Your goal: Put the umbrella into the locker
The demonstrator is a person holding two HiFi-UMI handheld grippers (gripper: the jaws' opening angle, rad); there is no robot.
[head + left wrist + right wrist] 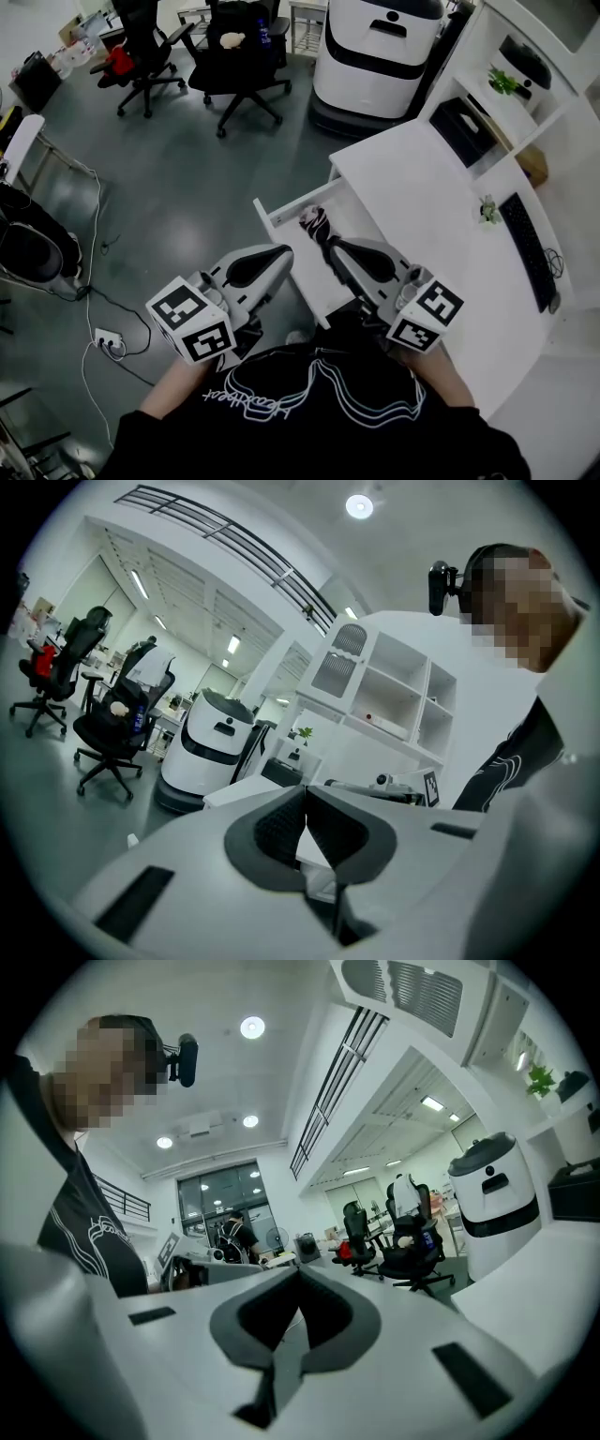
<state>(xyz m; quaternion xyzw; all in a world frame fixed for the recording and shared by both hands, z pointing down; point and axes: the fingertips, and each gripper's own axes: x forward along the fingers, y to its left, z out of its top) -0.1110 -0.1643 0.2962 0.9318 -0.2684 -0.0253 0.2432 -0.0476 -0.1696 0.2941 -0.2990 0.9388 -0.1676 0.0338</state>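
- The umbrella (317,228) lies folded lengthwise inside the pulled-out drawer (265,217) of the white desk (412,178). This drawer seems to be the task's locker. Laid along the drawer's length, the umbrella fits between the side walls without sticking out over the rim.
- The right tool (339,251) is clenched on nothing. In the right gripper view its pads (298,1279) meet and only the room shows beyond them. In the head view its tip overlaps the near end of the umbrella, but the level pose suggests it hangs above the umbrella, not on it.
- The left tool (278,258) is also clenched and empty, and its own view shows the pads (306,801) pressed together. It hangs beside the drawer's front panel, outside the drawer.
- Both tools sit close to the person's chest and point level. That pose suits free hands, since there is nothing to carry.
- The placing step looks done, judging by where the umbrella lies. The drawer is still open, so pushing its front panel in is probably what remains. A clenched tip suits that push, and the left tool is the nearer one.
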